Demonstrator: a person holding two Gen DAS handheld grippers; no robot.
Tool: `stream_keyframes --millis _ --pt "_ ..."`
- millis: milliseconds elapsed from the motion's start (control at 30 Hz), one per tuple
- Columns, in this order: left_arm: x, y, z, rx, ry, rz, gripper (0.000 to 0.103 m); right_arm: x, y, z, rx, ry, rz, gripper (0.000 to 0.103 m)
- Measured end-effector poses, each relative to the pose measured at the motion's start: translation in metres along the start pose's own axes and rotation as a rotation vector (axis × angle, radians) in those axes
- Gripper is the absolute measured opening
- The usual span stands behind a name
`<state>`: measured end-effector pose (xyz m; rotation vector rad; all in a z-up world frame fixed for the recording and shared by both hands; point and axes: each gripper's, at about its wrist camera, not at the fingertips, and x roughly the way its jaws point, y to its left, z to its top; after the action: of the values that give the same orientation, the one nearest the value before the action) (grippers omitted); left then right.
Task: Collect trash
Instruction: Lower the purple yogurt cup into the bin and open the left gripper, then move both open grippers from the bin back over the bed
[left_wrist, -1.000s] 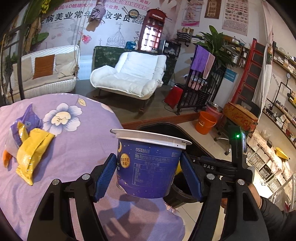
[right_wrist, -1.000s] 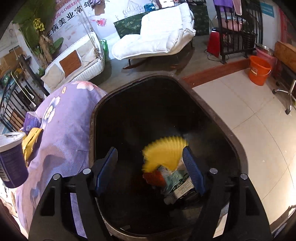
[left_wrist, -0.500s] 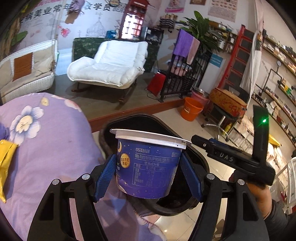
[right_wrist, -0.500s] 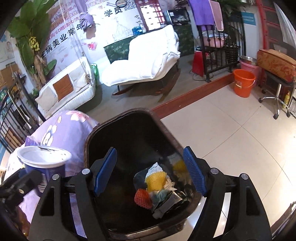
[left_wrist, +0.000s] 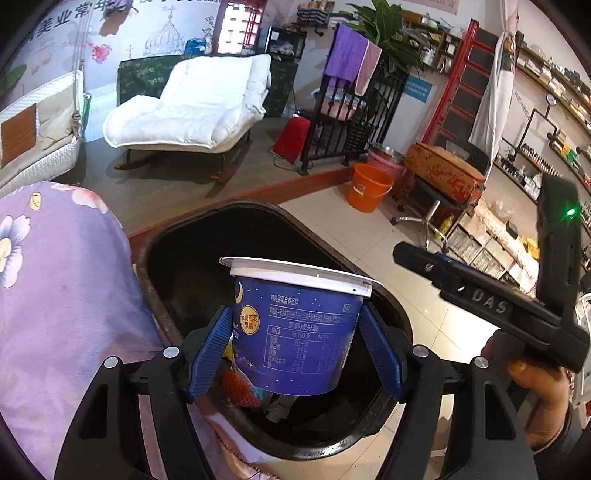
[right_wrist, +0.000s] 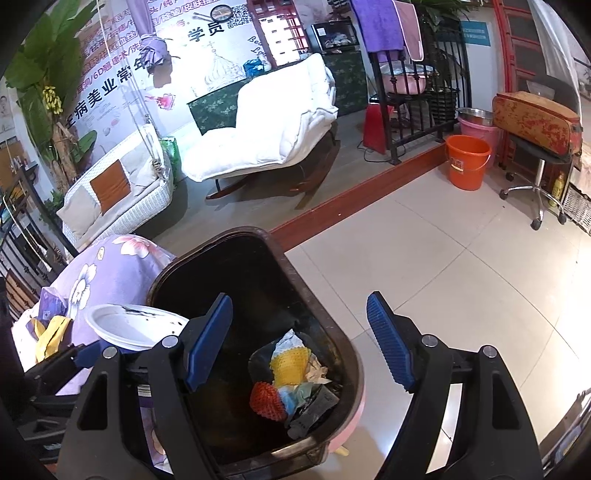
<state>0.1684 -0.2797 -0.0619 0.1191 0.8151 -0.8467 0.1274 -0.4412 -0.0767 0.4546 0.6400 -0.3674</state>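
While clamped upright in the left hand-held gripper (left_wrist: 295, 350), the yogurt cup (left_wrist: 295, 325) hangs over the bin (left_wrist: 177, 258).

The trash bin (left_wrist: 373, 302) stands on the floor just right of the cloth-covered bench (left_wrist: 62, 295), with wrappers (right_wrist: 295, 380) lying in its bottom. The cup (left_wrist: 295, 325) hangs above the bin's opening, and behind the bin stand a rocking chair (left_wrist: 192, 107) and a bucket (left_wrist: 367, 186).

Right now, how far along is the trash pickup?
Done: wrappers and a red net piece already lie in the black bin. In hand: the left gripper clamps a blue cup over the bin's opening, not yet released; the right gripper is open and empty. Left: yellow and purple wrappers on the purple cloth.
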Motion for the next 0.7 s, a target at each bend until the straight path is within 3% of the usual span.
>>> stream_keyframes --millis 300,333,467,700 --pt "0.02 -0.007 -0.002 0.018 0.063 0.016 0.072 0.002 -0.005 0.002 0.009 0.004 -0.016 0.079" --pt "0.021 -0.007 -0.002 0.023 0.07 0.015 0.077 0.002 -0.005 0.002 0.008 0.003 -0.017 0.079" --pt "0.021 -0.008 -0.005 0.051 0.066 0.024 0.087 0.003 -0.005 0.003 0.012 0.004 -0.017 0.08" --pt "0.004 -0.006 -0.011 0.053 0.022 0.031 0.089 0.003 -0.005 0.003 0.013 0.002 -0.01 0.082"
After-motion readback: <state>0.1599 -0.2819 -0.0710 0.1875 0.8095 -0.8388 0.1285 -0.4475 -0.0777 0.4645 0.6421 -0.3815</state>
